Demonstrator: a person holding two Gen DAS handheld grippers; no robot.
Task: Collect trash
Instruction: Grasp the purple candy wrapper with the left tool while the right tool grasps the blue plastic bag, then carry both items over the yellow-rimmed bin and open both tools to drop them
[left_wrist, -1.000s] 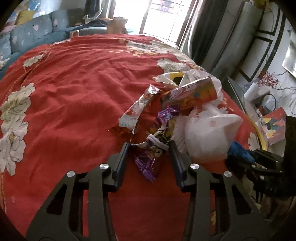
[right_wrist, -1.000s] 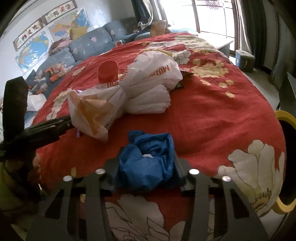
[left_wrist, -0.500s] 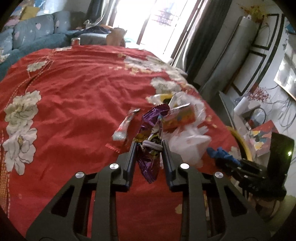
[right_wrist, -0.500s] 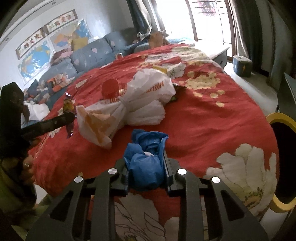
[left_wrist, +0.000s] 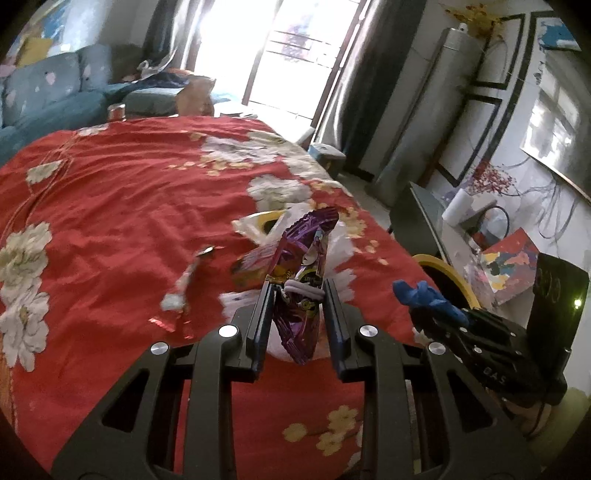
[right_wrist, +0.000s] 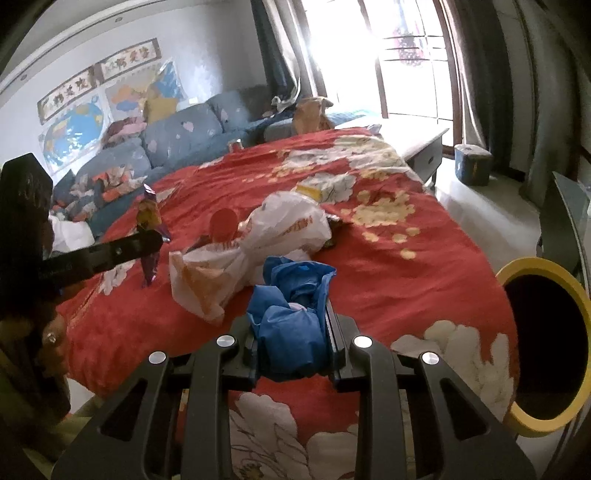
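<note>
My left gripper (left_wrist: 297, 291) is nearly closed, its pads pinching a purple wrapper (left_wrist: 301, 273). The wrapper stands on end: its long axis runs up and away from me, one end poking past the fingertips toward the far side and the other crumpled end hanging down between the fingers, clear of the red cloth (left_wrist: 122, 206). From the right wrist view the same wrapper (right_wrist: 149, 225) hangs upright from the left gripper (right_wrist: 155, 240) at the left edge.

My right gripper (right_wrist: 291, 314) is also almost shut, squeezing a blue bag (right_wrist: 291, 317), a bunched wad with no clear long axis; its loose folds puff up and forward beyond the fingertips. In the left wrist view that blue bag (left_wrist: 424, 299) sticks out of the right gripper (left_wrist: 432, 317) at the right, off the cloth.

On the cloth just beyond the blue bag lies one white bag (right_wrist: 266, 236), knotted in the middle, its long axis running from near left to far right. What it holds I cannot tell. A red round piece (right_wrist: 223, 221) shows just behind it. Farther off sits one yellow-and-white packet (right_wrist: 317, 188). One thin silvery wrapper (left_wrist: 186, 280) lies left of the purple one, pointing away from me.

A bin with a yellow rim (right_wrist: 532, 266) stands past the right edge of the cloth; its inside is dark and I cannot see any contents.
</note>
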